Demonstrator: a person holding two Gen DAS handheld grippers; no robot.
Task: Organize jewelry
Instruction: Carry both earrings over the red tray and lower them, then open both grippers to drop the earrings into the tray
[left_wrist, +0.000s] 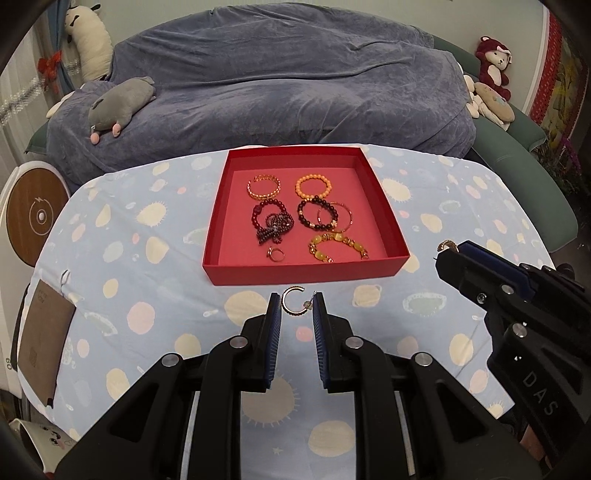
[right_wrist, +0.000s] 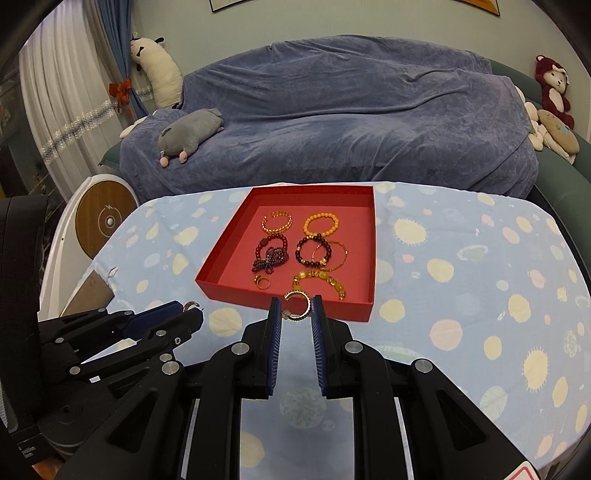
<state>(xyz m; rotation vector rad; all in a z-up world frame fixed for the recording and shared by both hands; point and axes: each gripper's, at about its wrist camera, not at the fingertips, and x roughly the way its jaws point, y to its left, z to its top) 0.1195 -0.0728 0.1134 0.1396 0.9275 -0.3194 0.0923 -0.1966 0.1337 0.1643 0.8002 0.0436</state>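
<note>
ring (left_wrist: 276, 254) detail too small, brown card (left_wrist: 43, 345) print illegible

this is a home, a living room or bedroom by the look of it: a sofa (left_wrist: 517, 155) draped in a blue-grey velvety throw (left_wrist: 280, 81) carries soft toys, among them a grey plush animal (left_wrist: 118, 107), a dark red teddy (left_wrist: 493, 62) and a long cream plush (right_wrist: 159, 66) by the wall. white sheer and blue curtains (right_wrist: 74, 96) tied with a red bow hang at one side. in front stands a table under a pale blue cloth (left_wrist: 147, 258) printed with suns and planets.
</note>
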